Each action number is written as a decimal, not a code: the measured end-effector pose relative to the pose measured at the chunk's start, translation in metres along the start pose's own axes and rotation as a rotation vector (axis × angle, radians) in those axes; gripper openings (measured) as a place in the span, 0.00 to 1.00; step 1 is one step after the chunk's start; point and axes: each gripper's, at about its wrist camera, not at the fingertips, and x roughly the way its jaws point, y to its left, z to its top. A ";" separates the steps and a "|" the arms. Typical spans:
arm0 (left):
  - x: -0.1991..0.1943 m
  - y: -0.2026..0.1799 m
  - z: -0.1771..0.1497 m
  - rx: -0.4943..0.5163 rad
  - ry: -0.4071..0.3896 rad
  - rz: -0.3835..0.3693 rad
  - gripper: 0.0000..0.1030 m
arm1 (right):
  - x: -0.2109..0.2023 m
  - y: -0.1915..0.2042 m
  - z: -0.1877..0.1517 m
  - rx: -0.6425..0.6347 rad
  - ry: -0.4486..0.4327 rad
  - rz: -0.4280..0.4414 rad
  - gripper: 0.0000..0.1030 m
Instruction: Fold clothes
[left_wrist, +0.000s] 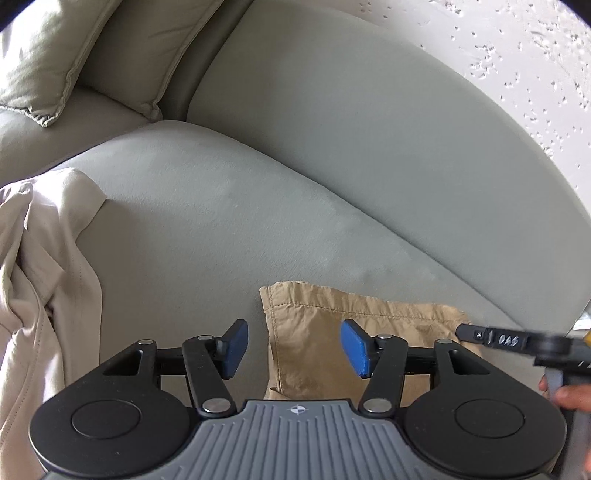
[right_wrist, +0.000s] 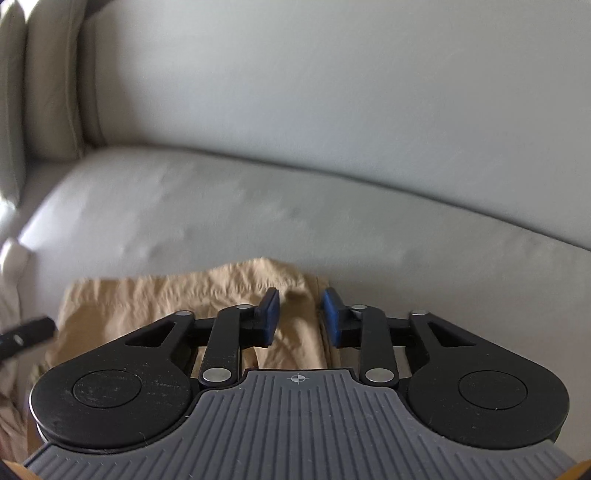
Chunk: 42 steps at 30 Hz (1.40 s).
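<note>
I had the tan garment (left_wrist: 332, 332) lying flat on the sofa seat (left_wrist: 207, 229) near its front edge, well clear of the backrest, so there was room to fold it away from me. My left hand-held gripper (left_wrist: 291, 347) hung over the garment's left hemmed corner with its jaws spread wide and nothing between them, and my right hand-held gripper (right_wrist: 300, 317) sat low over the right edge, also parted and empty, I judged ready to pinch both ends together. The cream garment (left_wrist: 44, 280) waited in a heap at the seat's left end.
</note>
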 end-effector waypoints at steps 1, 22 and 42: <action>-0.001 0.000 0.000 -0.004 0.001 -0.007 0.54 | 0.000 0.003 -0.001 -0.019 -0.002 -0.015 0.06; 0.034 -0.014 -0.029 0.183 0.185 0.038 0.12 | -0.034 0.020 -0.041 -0.185 0.062 -0.051 0.00; -0.242 -0.059 -0.109 0.310 -0.110 -0.333 0.44 | -0.404 -0.036 -0.151 0.120 -0.305 0.054 0.22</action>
